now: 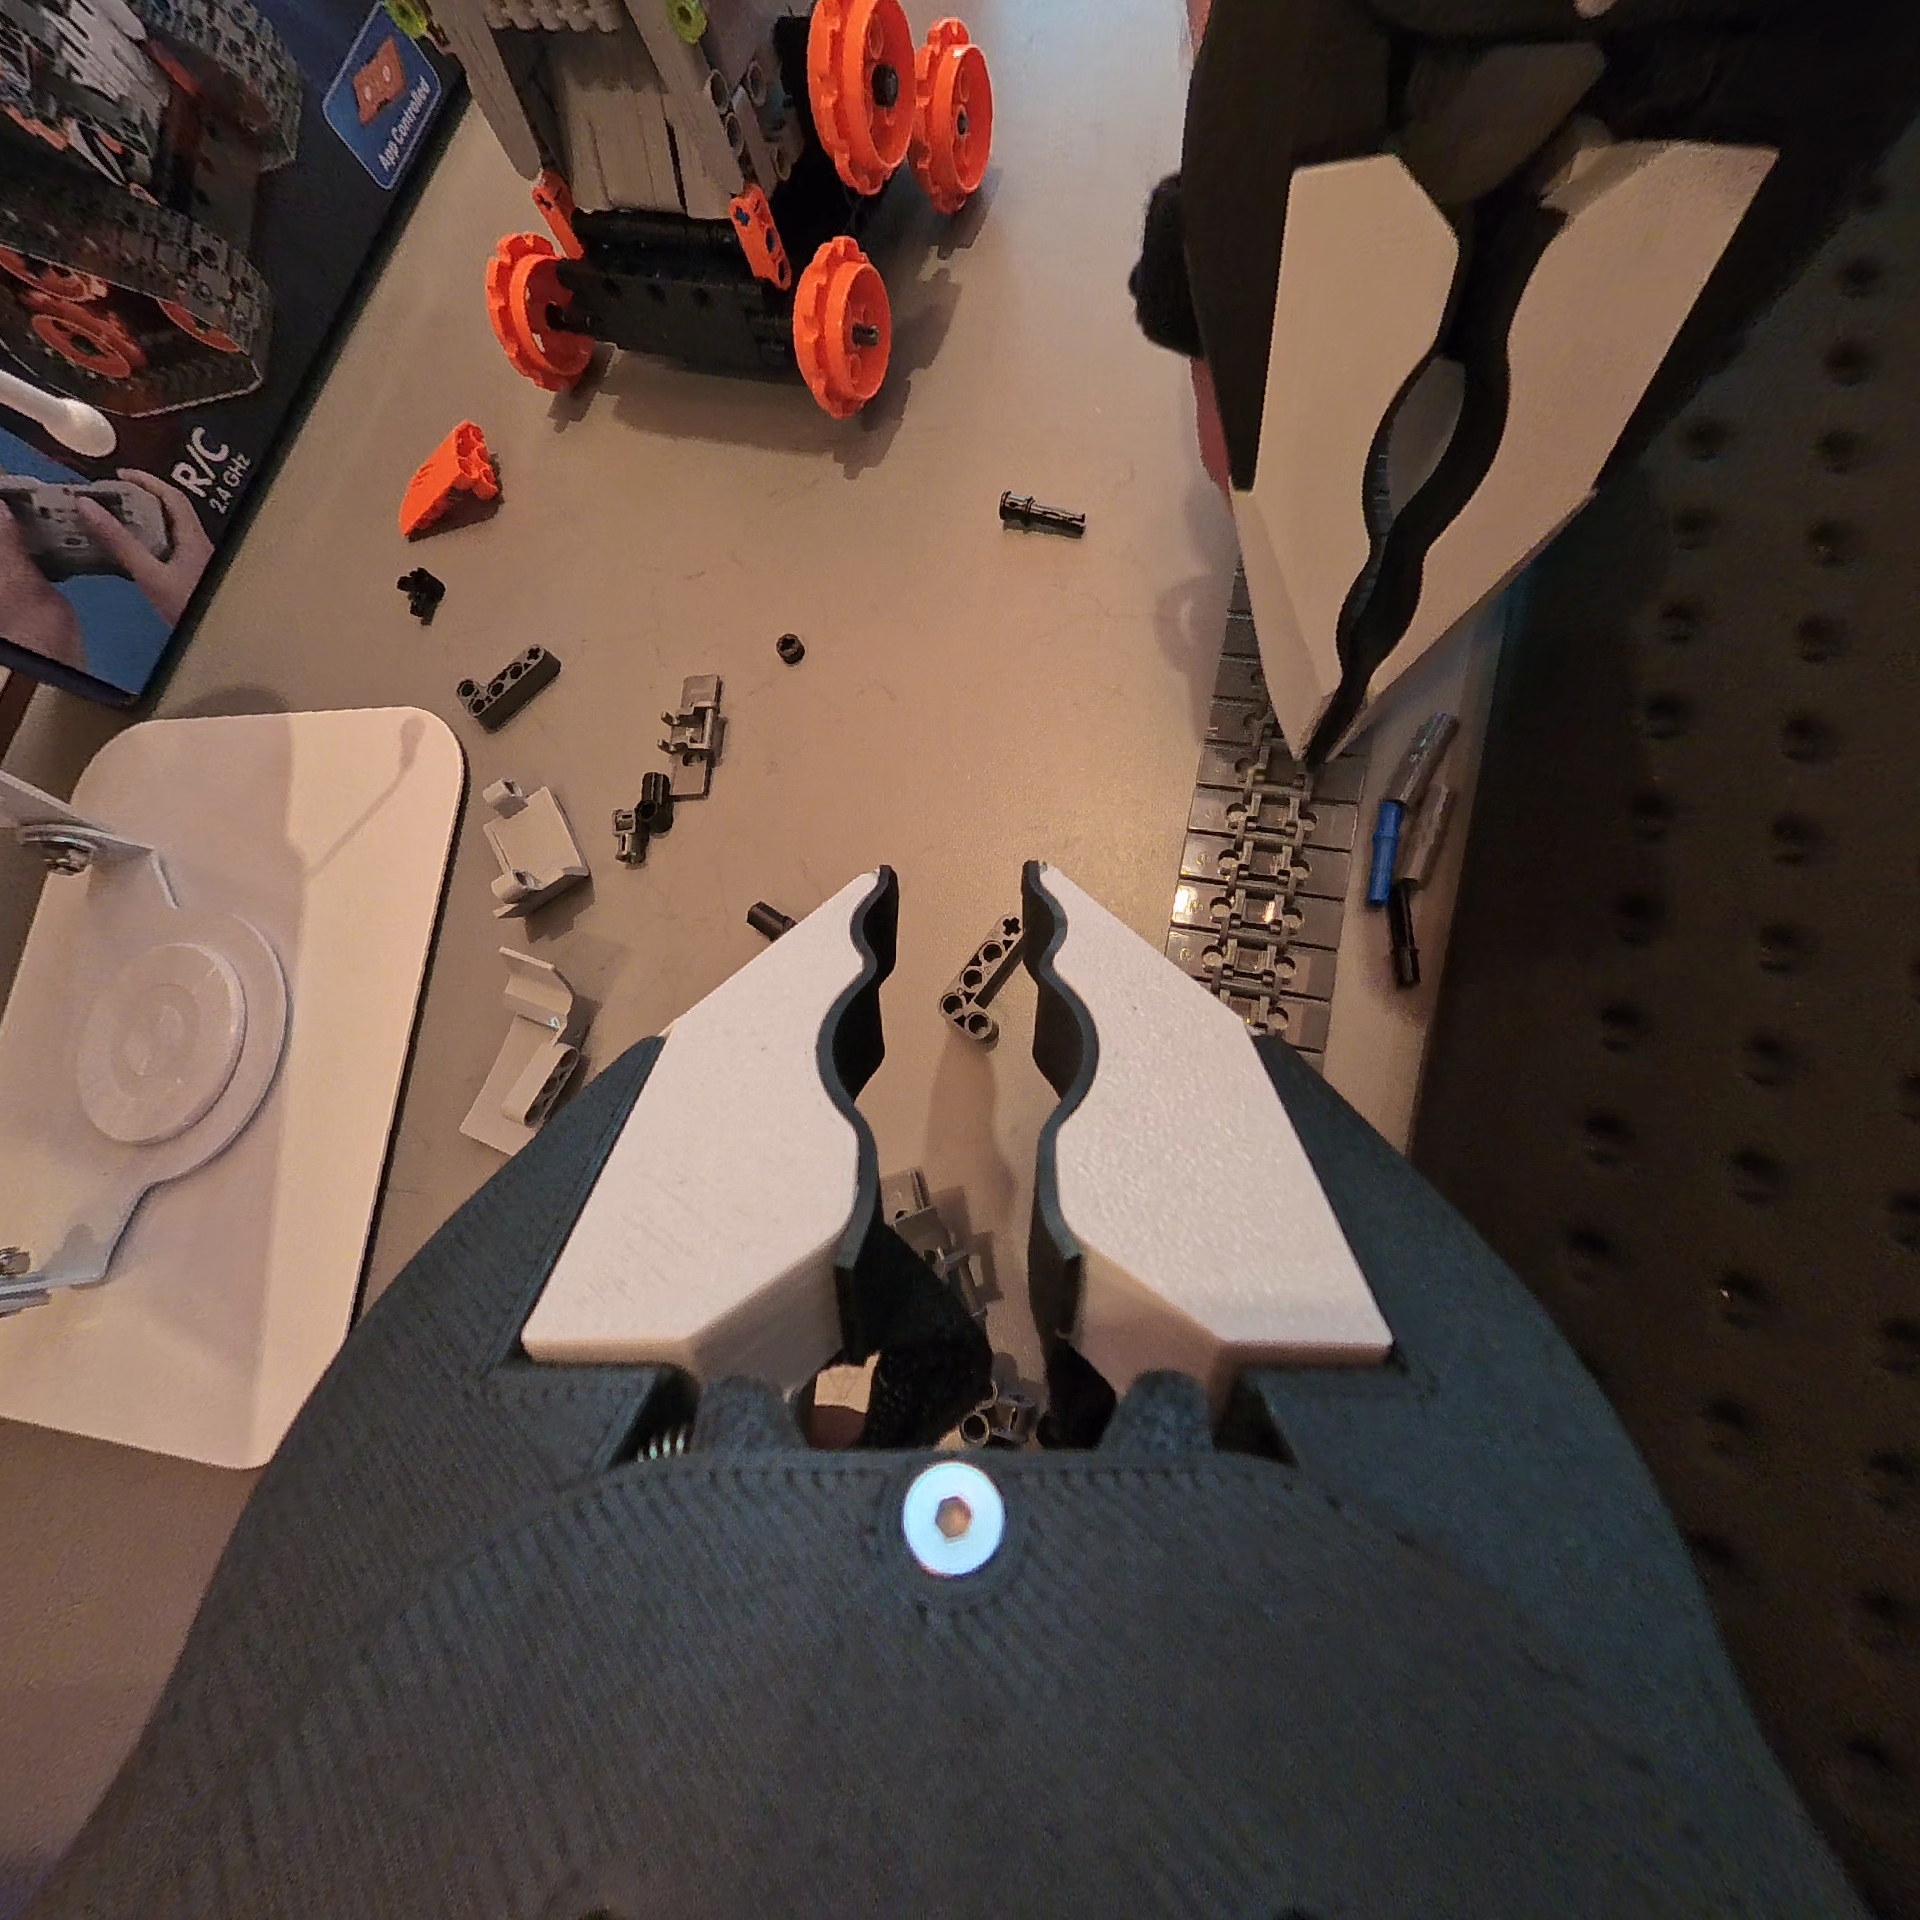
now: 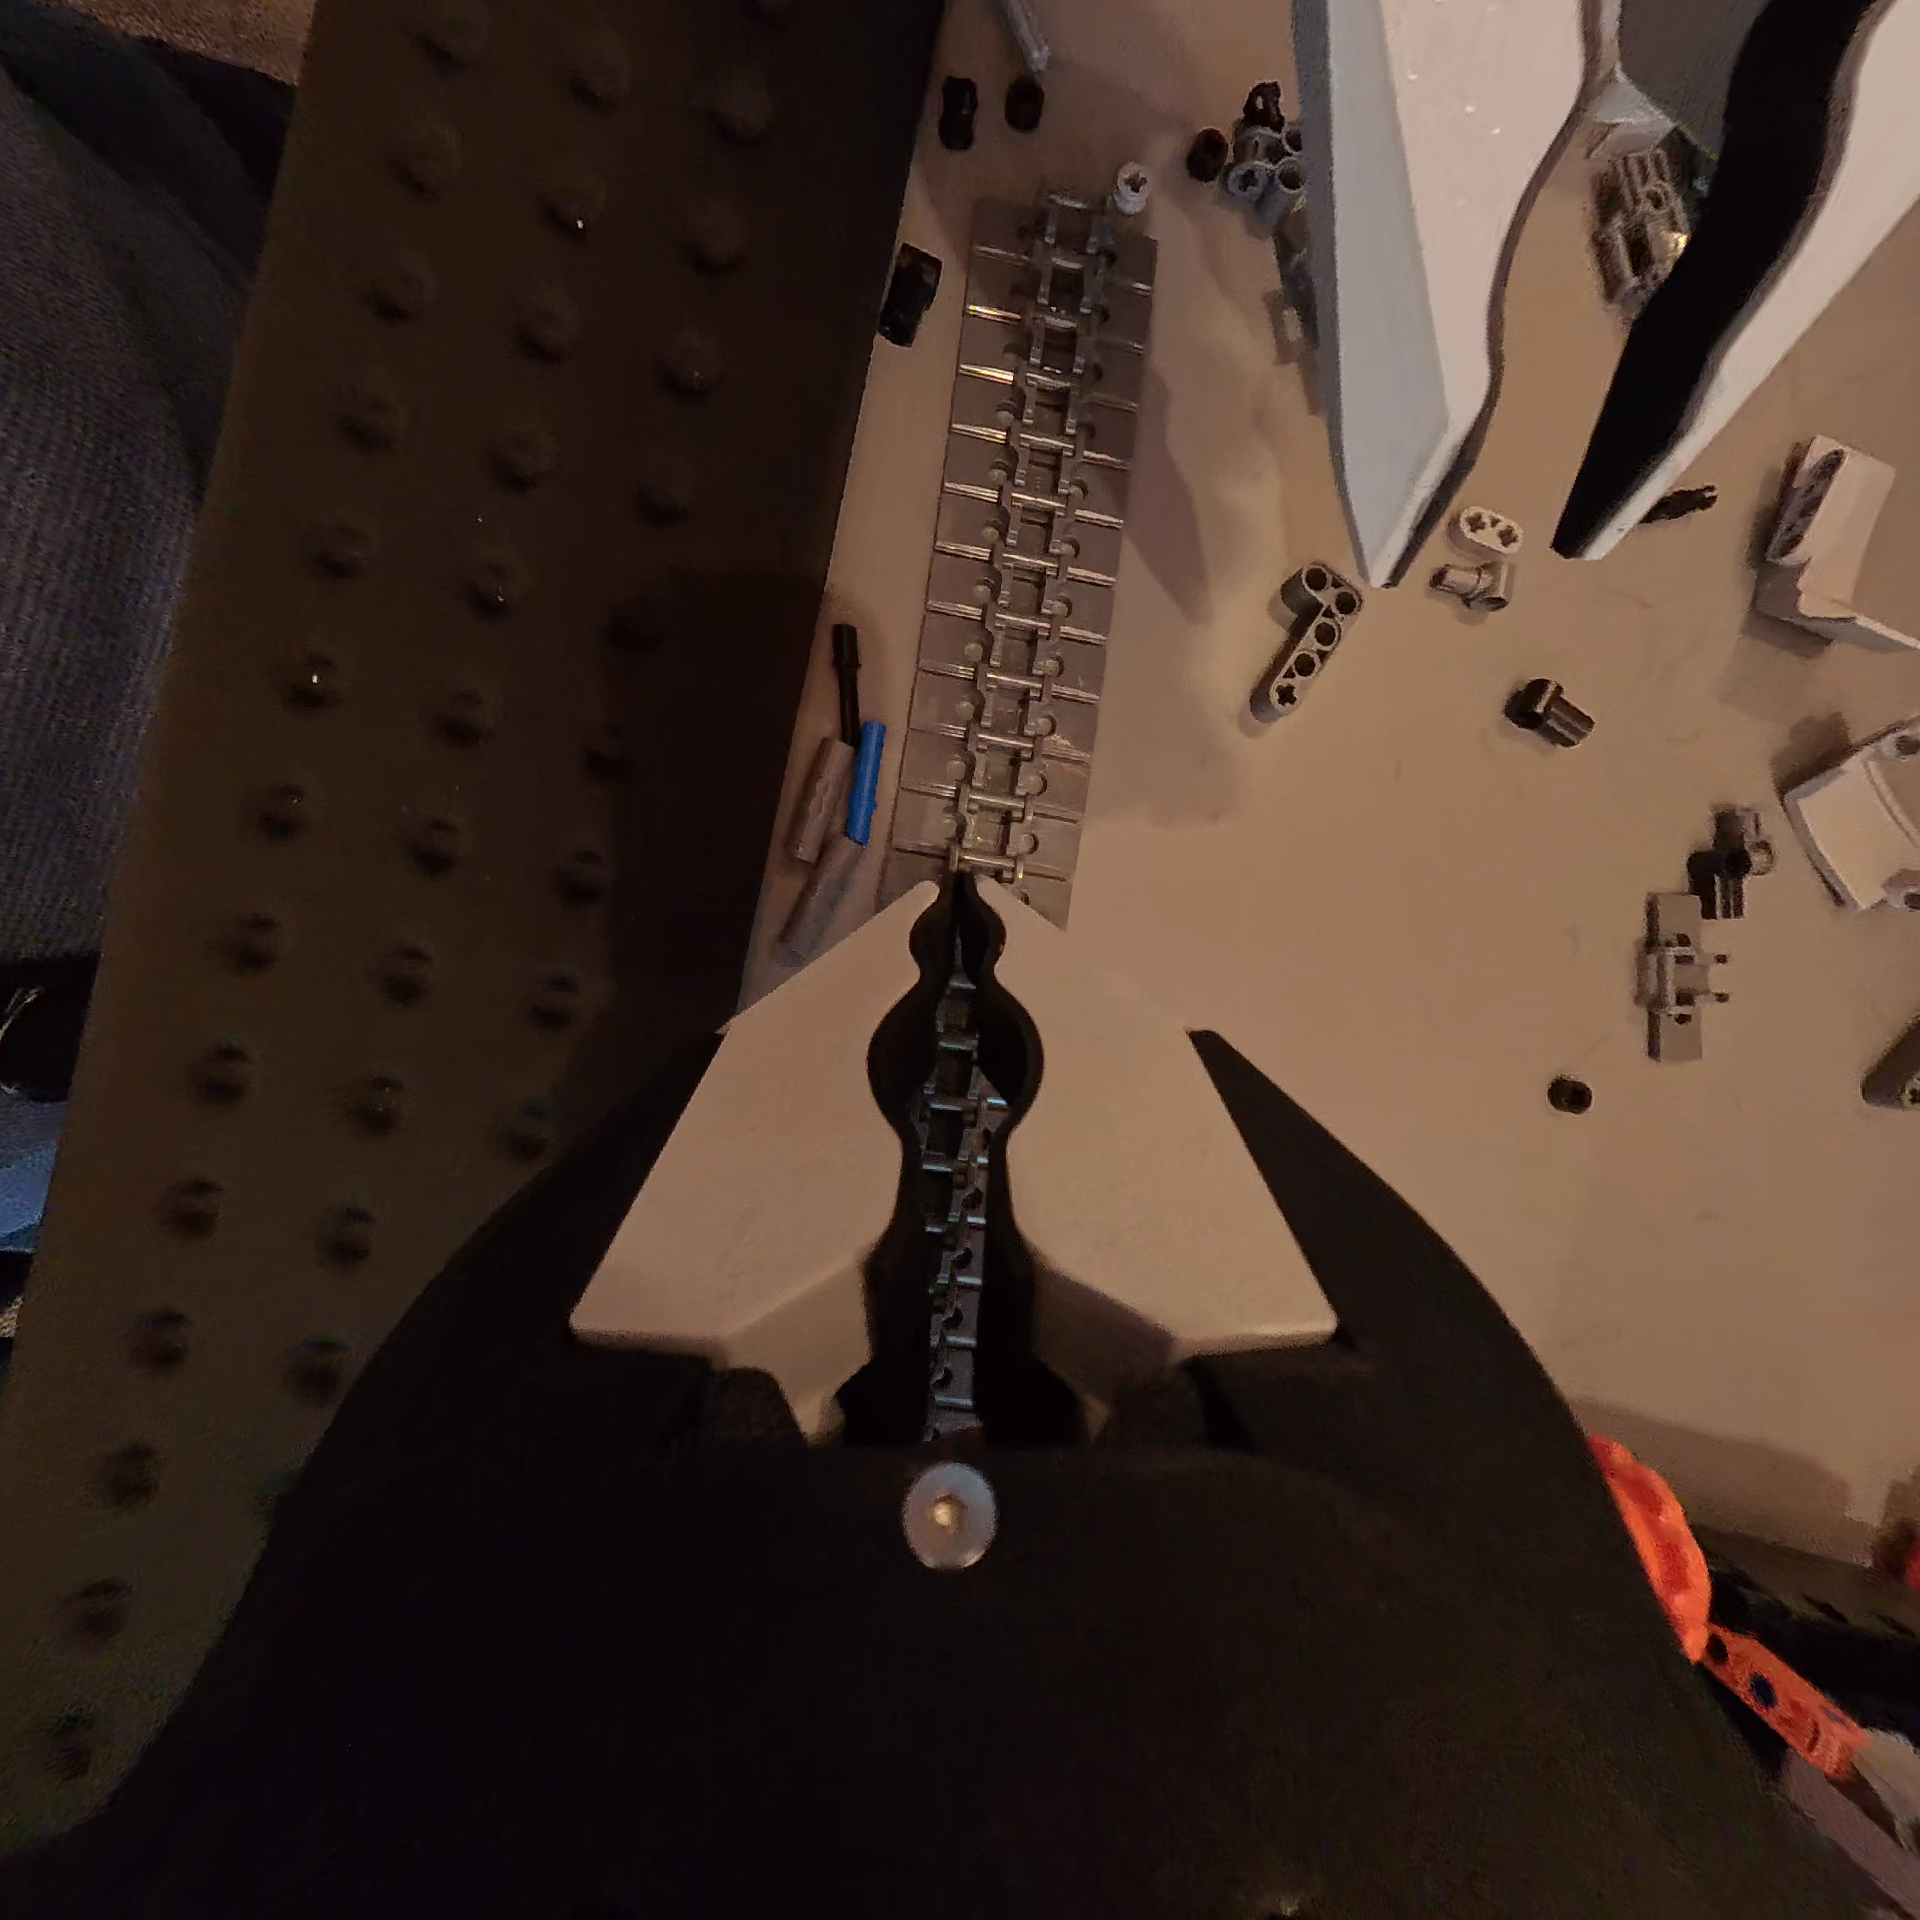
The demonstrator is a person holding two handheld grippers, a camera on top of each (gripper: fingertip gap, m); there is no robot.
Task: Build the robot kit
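1. Right at the tips of the right gripper (image 2: 964,883) lies the grey tread strip (image 2: 1023,561), one chain of linked plates stretched flat on the tan table (image 1: 935,582). The tips are pinched together on the centre rib of a link; the strip runs on beneath the gripper's body, so the grip falls partway along it, and I judge it is held by the rib because that is the only raised part the narrow tips can catch.
2. Just left of that gripper's tips, between the strip and a dark studded mat (image 2: 468,623), sit three or four slim pieces: one blue pin (image 2: 862,781), one black axle (image 2: 850,675) and one or two grey rods. They seem parked at the table edge, out of the way.
3. Off to its right hangs the left gripper (image 1: 958,883), parted about halfway and holding nothing. One small grey angled beam (image 1: 977,977) lies on the table between its fingers, untouched as far as I can tell.
4. Ahead and left of the left gripper is a scatter of loose parts, roughly a dozen grey and black bits plus one orange wedge (image 1: 452,480).
5. Farther ahead of it stands one half-built vehicle (image 1: 707,208) with four orange wheels showing.
6. To its left rest one white pad (image 1: 343,935) carrying a metal bracket and, beyond, one printed toy box (image 1: 156,312).
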